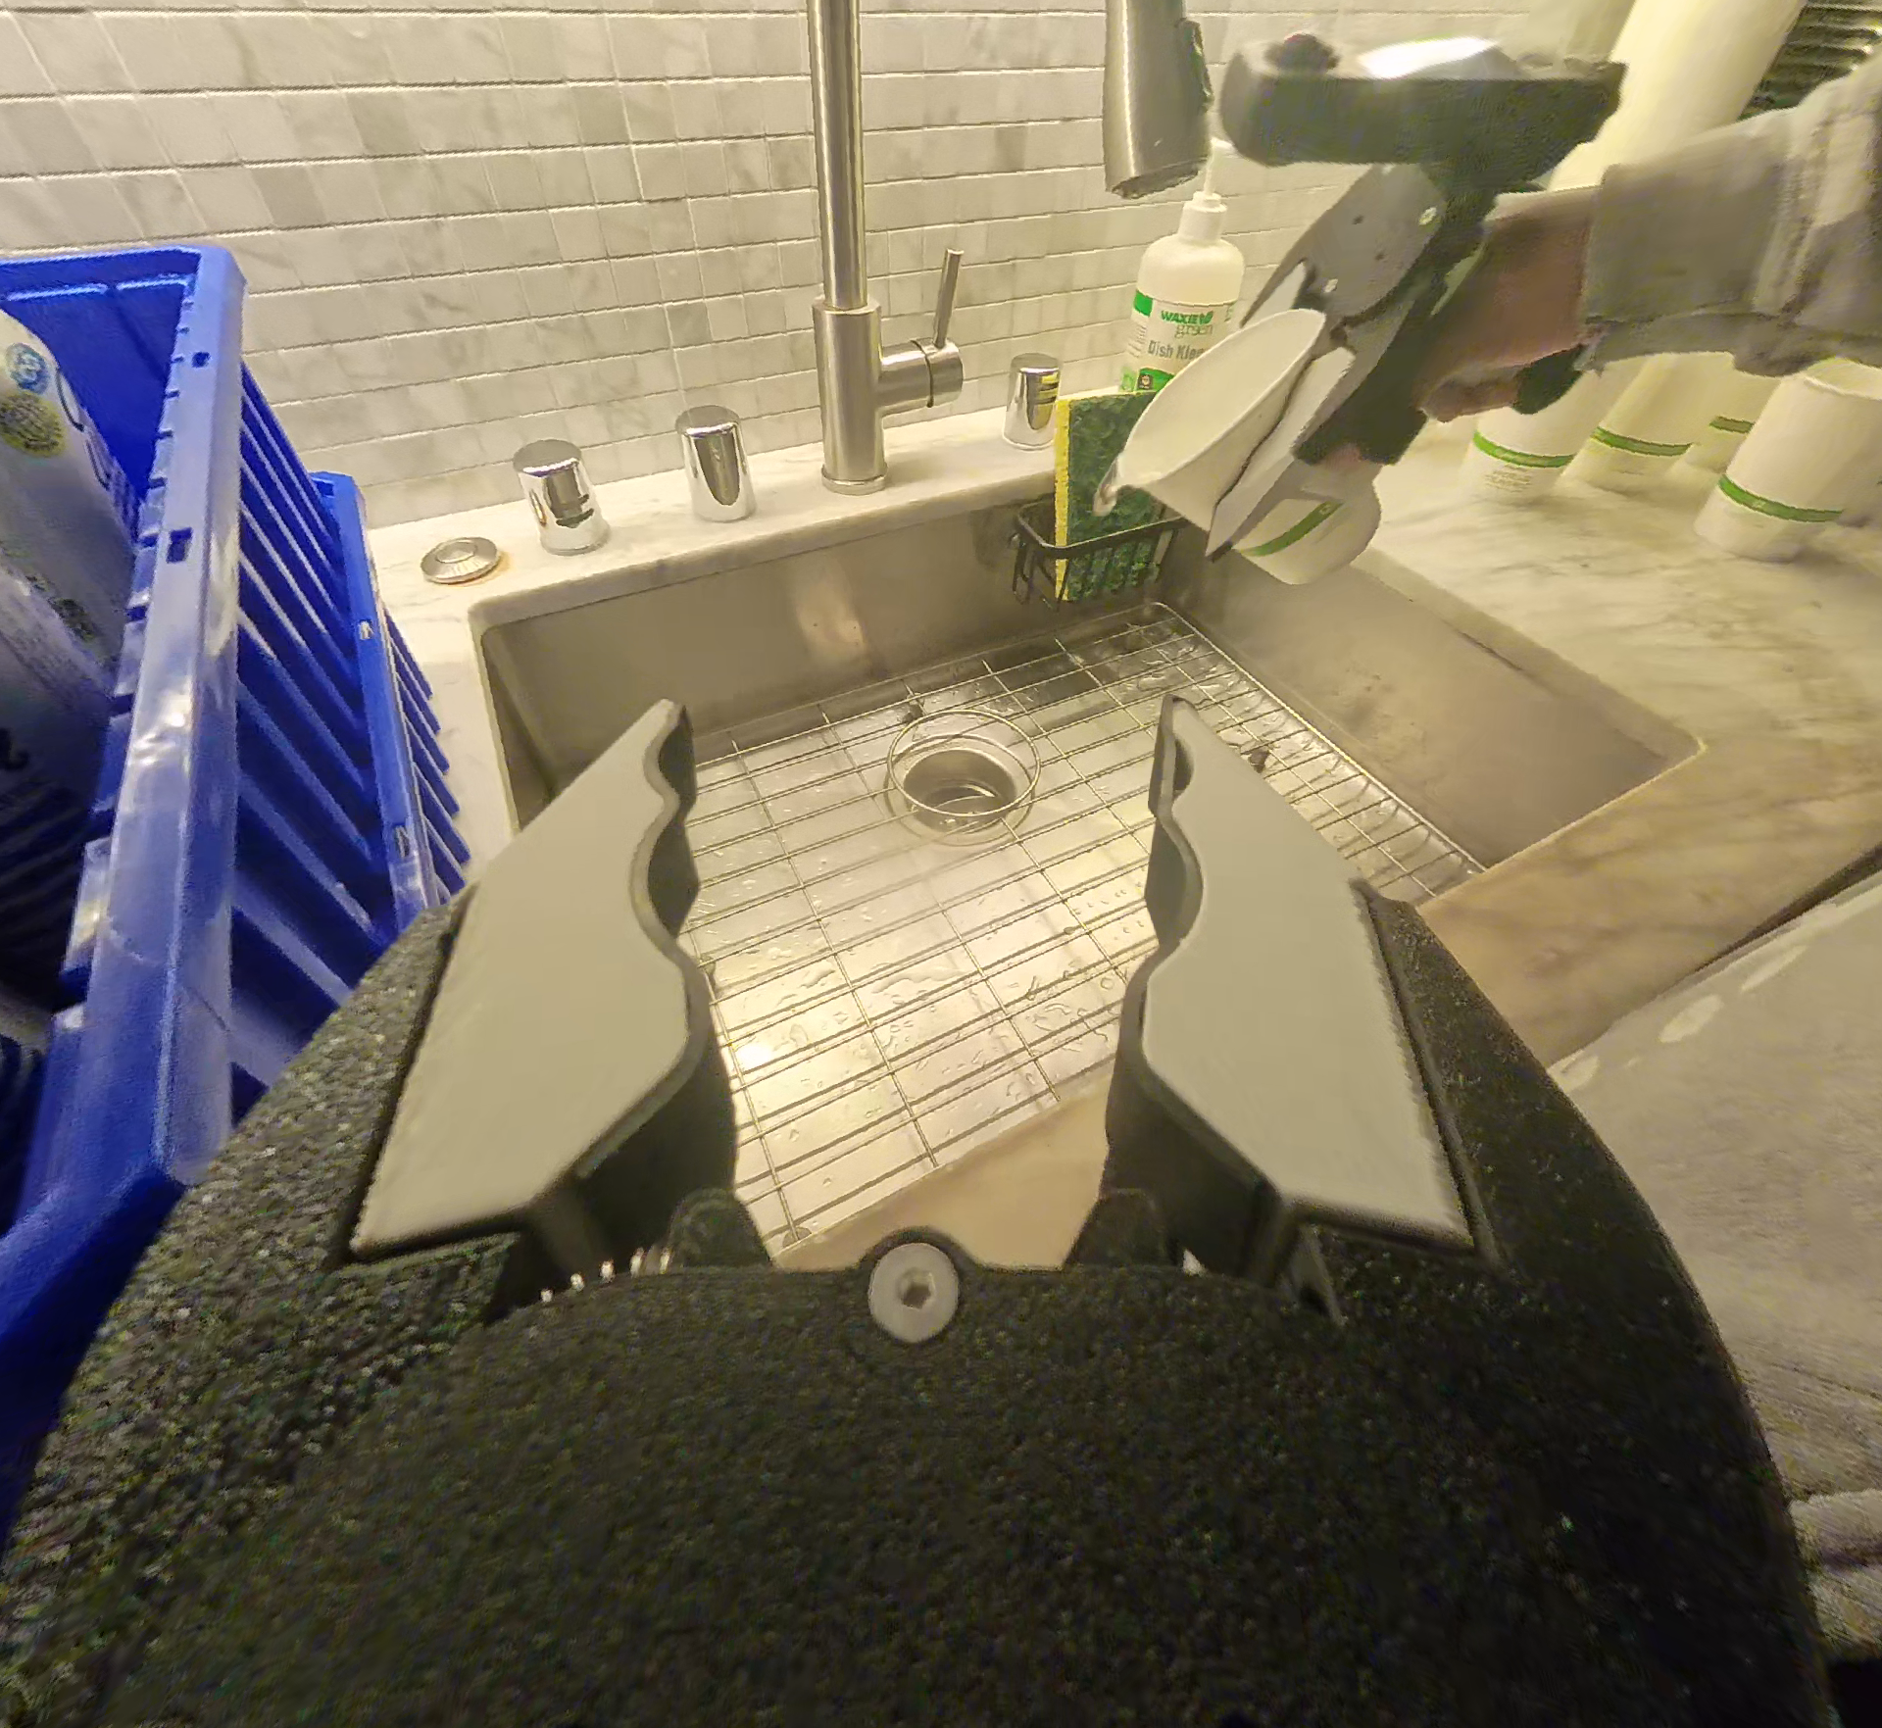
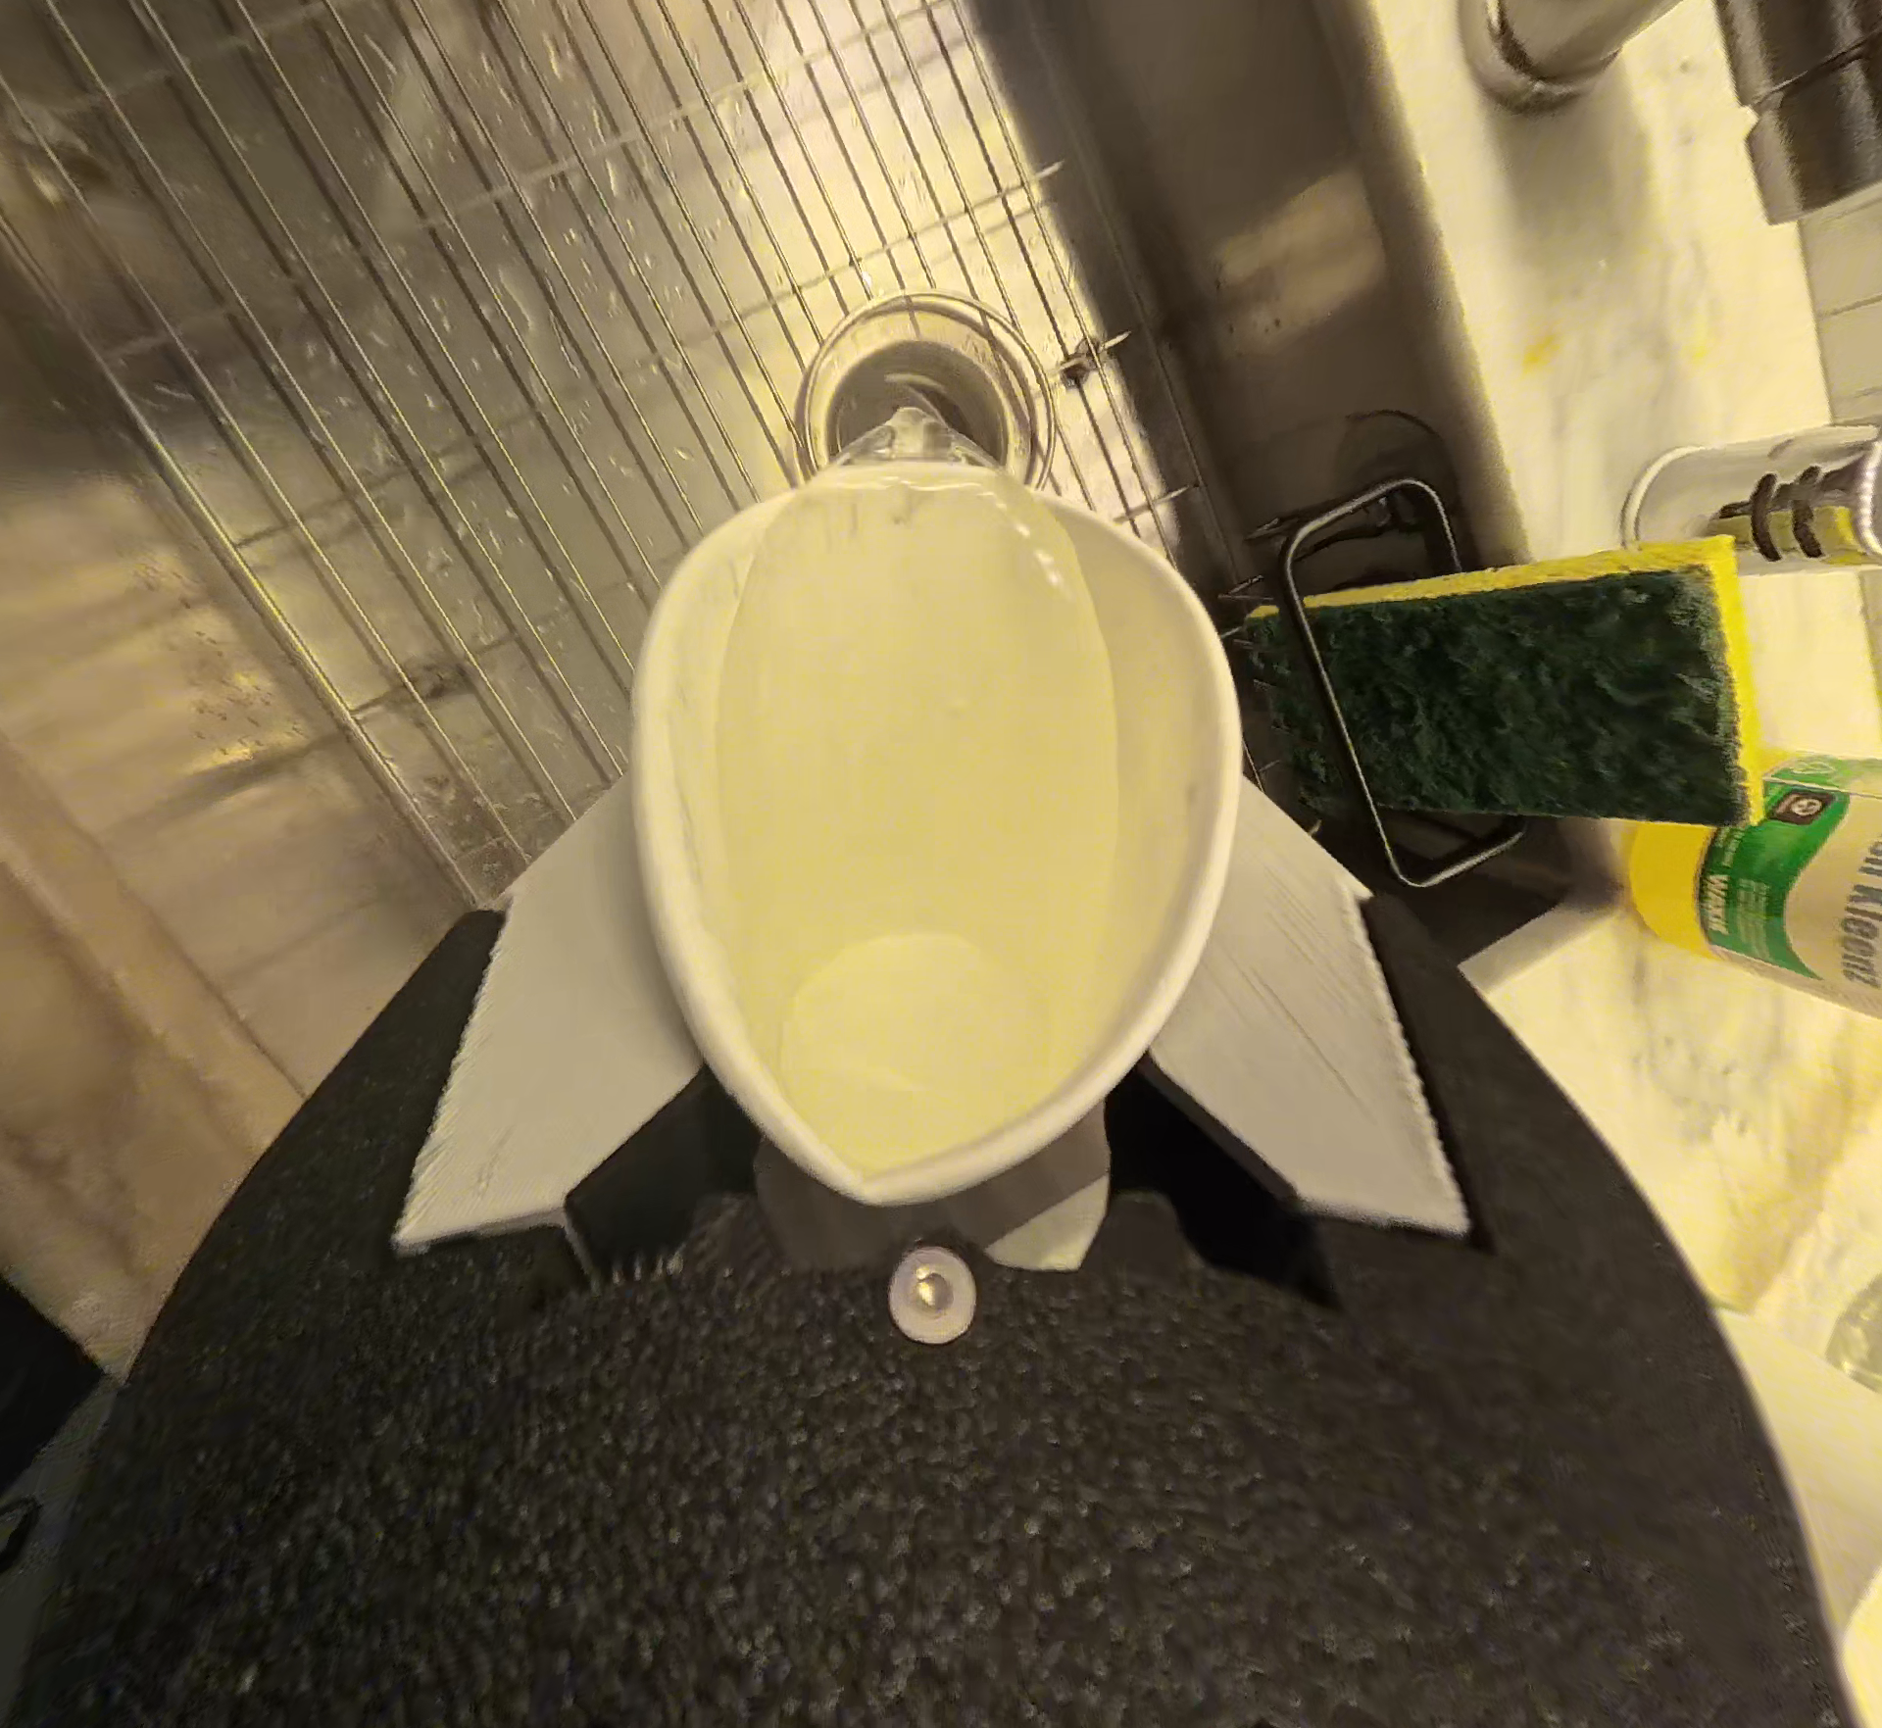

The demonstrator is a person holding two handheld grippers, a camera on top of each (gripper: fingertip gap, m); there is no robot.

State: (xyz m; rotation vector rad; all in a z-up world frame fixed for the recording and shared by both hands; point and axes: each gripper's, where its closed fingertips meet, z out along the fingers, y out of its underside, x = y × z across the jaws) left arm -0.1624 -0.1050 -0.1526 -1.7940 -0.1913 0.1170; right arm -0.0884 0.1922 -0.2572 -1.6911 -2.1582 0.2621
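Note:
My right gripper (image 2: 932,824) is shut on a white paper cup (image 2: 917,844), squeezed into an oval. It holds the cup tilted mouth-down over the steel sink (image 2: 1304,233), and clear water runs off the cup's lip above the drain (image 2: 922,401). In the left wrist view the same cup (image 1: 1202,416) shows at the upper right, held by the right gripper (image 1: 1263,447) in a person's hand above the sink's back right corner. My left gripper (image 1: 922,732) is open and empty, above the sink's front edge, pointing at the wire grid (image 1: 917,946) and drain (image 1: 962,778).
A tall faucet (image 1: 840,182) with a pull-down spray head (image 1: 1151,29) stands behind the sink. A yellow-green sponge (image 1: 1095,477) sits in a black wire caddy next to a soap bottle (image 1: 1181,294). Blue crates (image 1: 204,661) stand at left. Stacks of paper cups (image 1: 1731,447) lie at right.

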